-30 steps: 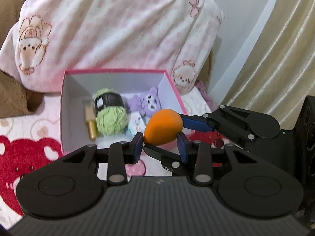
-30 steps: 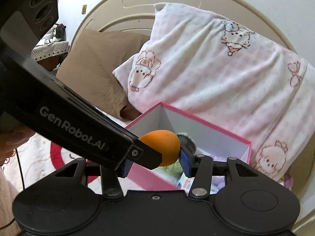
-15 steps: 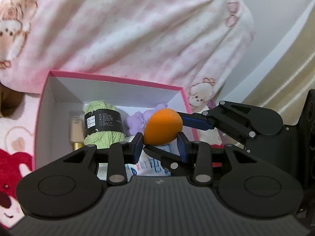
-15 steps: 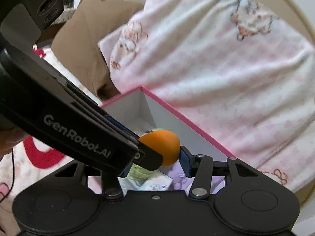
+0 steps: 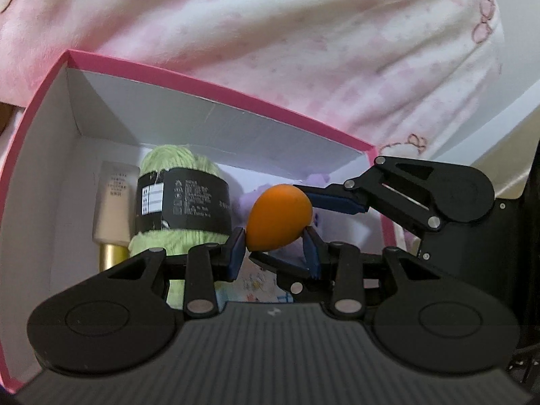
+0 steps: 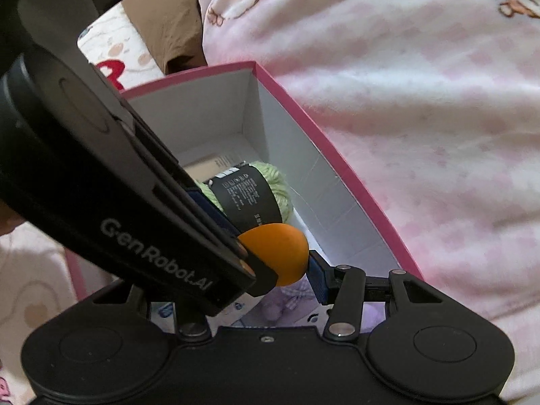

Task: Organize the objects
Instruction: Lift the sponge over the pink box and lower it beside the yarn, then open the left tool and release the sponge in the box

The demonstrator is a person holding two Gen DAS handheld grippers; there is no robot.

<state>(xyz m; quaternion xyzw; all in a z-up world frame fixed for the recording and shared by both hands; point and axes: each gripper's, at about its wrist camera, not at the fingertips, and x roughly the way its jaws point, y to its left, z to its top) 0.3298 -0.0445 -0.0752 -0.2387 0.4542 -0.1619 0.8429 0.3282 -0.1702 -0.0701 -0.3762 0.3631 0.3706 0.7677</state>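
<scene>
A pink-rimmed box (image 5: 216,84) with white inner walls is seen lying on a bed, against a pink-and-white blanket (image 5: 303,33) at its far side. At the left inside the box, a cream tube (image 5: 113,209) with a gold cap is laid beside a skein of green yarn (image 5: 182,202) wrapped in a black label. Right of the yarn, a purple plush (image 5: 319,177) is partly hidden, and a printed packet (image 5: 256,283) is seen on the box floor nearer the camera.

An orange egg-shaped sponge (image 5: 278,216) is held above the box interior by both grippers at once. It is pinched at its narrow lower end by the blue fingers of the left gripper (image 5: 275,254), which are set narrow and pressed on it. Its broad upper end is clamped by the right gripper (image 5: 312,217), reaching in from the right, one finger above and one beneath.

In the right wrist view, the sponge (image 6: 275,253) is seen between the right gripper's (image 6: 280,271) fingers, with the left gripper's black body crossing from the left.
</scene>
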